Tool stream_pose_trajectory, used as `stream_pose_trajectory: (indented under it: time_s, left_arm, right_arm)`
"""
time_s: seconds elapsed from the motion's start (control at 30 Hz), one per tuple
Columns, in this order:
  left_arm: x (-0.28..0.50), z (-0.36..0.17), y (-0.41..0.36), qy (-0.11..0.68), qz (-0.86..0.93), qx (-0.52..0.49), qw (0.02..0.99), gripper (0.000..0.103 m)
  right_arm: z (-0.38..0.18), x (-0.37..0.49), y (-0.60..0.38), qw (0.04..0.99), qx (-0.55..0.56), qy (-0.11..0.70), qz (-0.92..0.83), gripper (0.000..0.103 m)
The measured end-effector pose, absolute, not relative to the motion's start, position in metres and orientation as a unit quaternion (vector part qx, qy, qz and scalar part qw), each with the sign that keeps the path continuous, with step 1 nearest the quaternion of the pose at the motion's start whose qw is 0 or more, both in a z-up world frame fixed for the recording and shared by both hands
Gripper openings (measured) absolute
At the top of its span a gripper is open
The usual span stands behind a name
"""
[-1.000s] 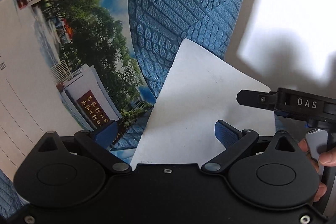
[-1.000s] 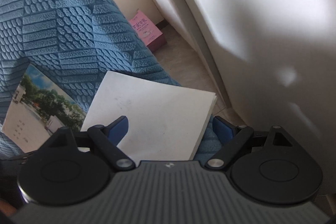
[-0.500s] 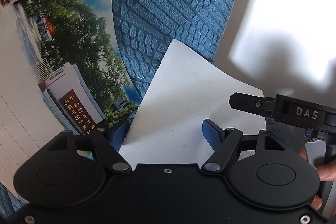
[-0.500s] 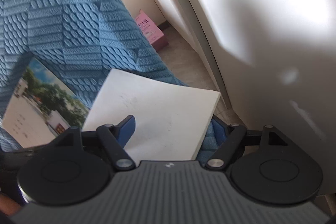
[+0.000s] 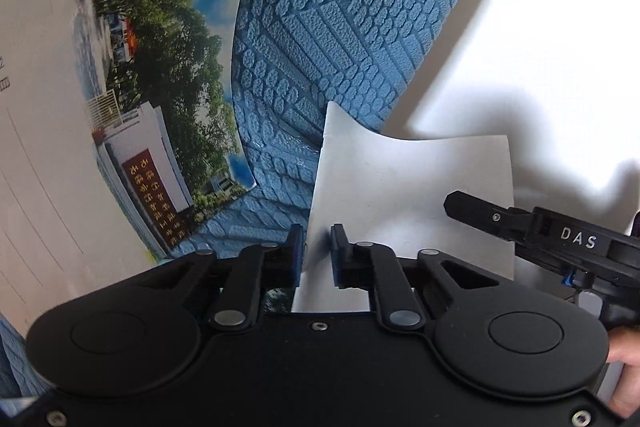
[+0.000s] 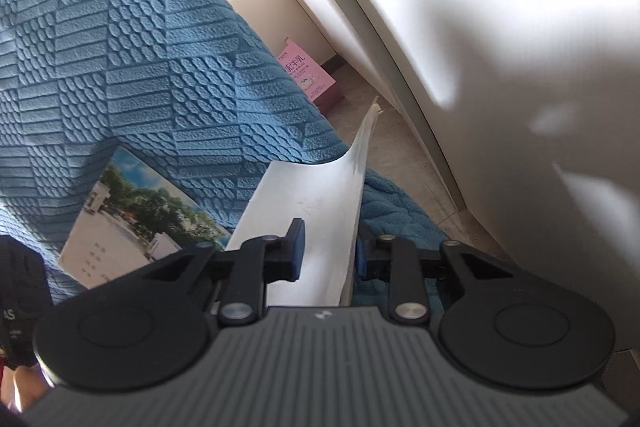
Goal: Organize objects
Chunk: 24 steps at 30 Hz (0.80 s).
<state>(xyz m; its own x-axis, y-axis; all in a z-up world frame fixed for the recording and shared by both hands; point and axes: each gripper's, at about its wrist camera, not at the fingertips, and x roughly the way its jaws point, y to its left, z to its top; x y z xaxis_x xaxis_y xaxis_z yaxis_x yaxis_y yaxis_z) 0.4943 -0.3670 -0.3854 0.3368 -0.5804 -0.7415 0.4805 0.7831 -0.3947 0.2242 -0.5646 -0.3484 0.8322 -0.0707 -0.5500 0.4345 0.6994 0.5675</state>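
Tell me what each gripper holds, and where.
Both jaws are closing on the white booklet: left gripper at its near left edge, right gripper at its right edge.

The photo-printed booklet [image 5: 120,99] runs off the left edge of the left wrist frame; its small print is too fine to read. The white booklet's [image 5: 408,195] near edge hides behind the gripper body at the bottom. At lower right, a hand [image 5: 624,371] is cut off by the frame's edge.
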Motion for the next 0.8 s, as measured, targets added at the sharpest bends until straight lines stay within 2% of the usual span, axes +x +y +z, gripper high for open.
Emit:
stream_pose_trajectory:
  time_s: [0.17,0.23,0.8]
  left_arm:
    - [0.491,-0.371,-0.36,0.481,-0.331,-0.079,0.808,0.005]
    - [0.489,-0.361,-0.356,0.477,-0.33,-0.076,0.811,0.005]
    - [0.447,-0.268,-0.303,0.466,-0.321,-0.12,0.815,0.002]
  right_arm:
    - [-0.332,0.214,-0.558,0.887,0.364,0.249,-0.137,0.014]
    - [-0.326,0.208,-0.558,0.886,0.371,0.243,-0.134,0.007]
    - [-0.255,0.164,-0.53,0.884,0.391,0.232,-0.11,0.004]
